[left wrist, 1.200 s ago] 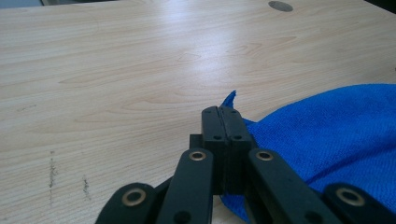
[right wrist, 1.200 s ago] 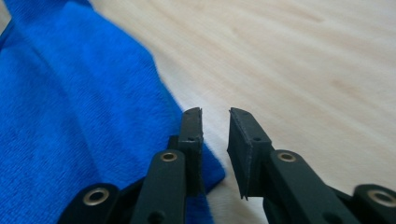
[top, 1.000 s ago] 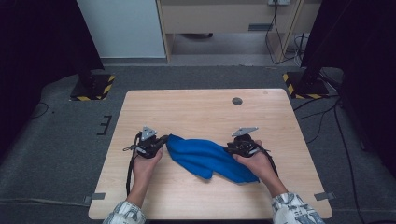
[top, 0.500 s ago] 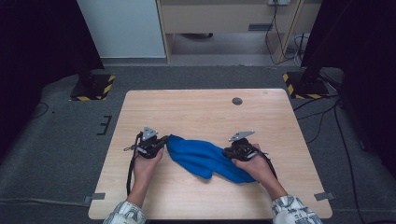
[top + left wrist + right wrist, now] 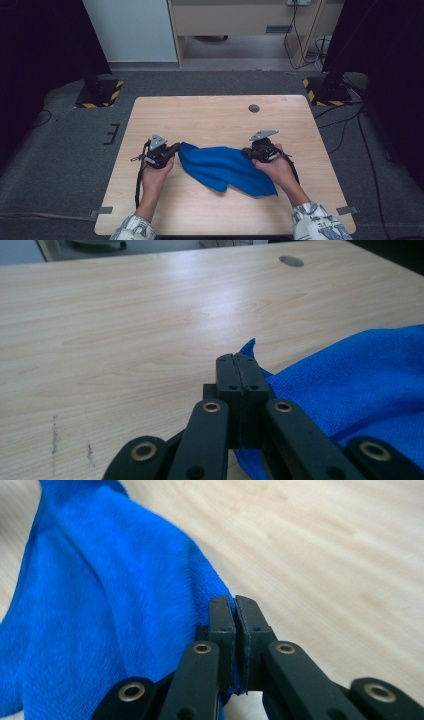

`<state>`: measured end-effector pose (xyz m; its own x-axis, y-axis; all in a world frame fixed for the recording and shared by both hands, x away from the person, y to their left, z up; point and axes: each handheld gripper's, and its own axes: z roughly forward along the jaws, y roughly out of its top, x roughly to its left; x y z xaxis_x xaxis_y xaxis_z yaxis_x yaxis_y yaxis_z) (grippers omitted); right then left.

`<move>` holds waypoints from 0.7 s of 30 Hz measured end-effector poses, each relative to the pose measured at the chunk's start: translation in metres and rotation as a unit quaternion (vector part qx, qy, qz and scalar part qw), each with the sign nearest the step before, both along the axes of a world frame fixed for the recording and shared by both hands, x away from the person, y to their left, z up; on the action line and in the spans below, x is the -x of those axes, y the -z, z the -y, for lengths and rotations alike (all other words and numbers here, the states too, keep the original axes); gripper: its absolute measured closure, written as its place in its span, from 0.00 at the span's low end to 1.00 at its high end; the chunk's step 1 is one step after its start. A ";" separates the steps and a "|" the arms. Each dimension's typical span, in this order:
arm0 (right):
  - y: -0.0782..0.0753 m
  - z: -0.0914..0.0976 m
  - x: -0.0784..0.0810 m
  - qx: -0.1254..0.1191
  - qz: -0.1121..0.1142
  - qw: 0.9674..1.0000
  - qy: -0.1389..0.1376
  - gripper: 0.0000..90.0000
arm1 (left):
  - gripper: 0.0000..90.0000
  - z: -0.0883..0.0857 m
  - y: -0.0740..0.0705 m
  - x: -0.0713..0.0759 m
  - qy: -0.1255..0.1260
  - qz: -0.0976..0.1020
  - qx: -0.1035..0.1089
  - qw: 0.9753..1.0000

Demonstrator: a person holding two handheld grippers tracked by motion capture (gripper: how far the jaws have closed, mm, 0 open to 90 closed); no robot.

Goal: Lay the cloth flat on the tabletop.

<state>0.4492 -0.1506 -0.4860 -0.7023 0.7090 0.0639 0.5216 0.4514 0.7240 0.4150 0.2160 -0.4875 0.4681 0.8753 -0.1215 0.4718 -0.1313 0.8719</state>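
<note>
Blue cloth [image 5: 100, 605] cut off at the right gripper view's left and top edges, tabletop [image 5: 325, 540] beyond blurred

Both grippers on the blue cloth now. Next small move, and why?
Probably lift both hands together and draw them apart to spread the blue cloth. The left gripper is shut on one corner; the right gripper has just been closing and now pinches the opposite edge. The cloth sags crumpled onto the table between them, so tension should flatten it.
</note>
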 end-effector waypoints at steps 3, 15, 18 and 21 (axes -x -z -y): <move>-0.010 0.002 -0.003 -0.002 0.009 1.000 0.004 0.97 | 1.00 -0.001 -0.006 0.002 0.000 0.010 0.009 1.000; -0.053 0.011 0.002 -0.029 0.050 0.998 0.014 0.97 | 1.00 -0.009 -0.027 0.009 0.000 0.038 0.038 0.999; -0.049 0.010 0.009 -0.033 0.050 0.998 0.005 0.97 | 1.00 -0.012 -0.026 0.009 0.000 0.032 0.038 0.999; -0.033 0.002 0.024 -0.021 0.046 0.999 -0.016 0.97 | 1.00 -0.013 -0.018 0.007 0.004 0.013 0.028 1.000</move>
<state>0.4254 -0.1524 -0.4535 -0.7287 0.6843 0.0276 0.4387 0.4353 0.7862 0.4084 0.2294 -0.4691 0.4795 0.8632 -0.1581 0.4477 -0.0857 0.8900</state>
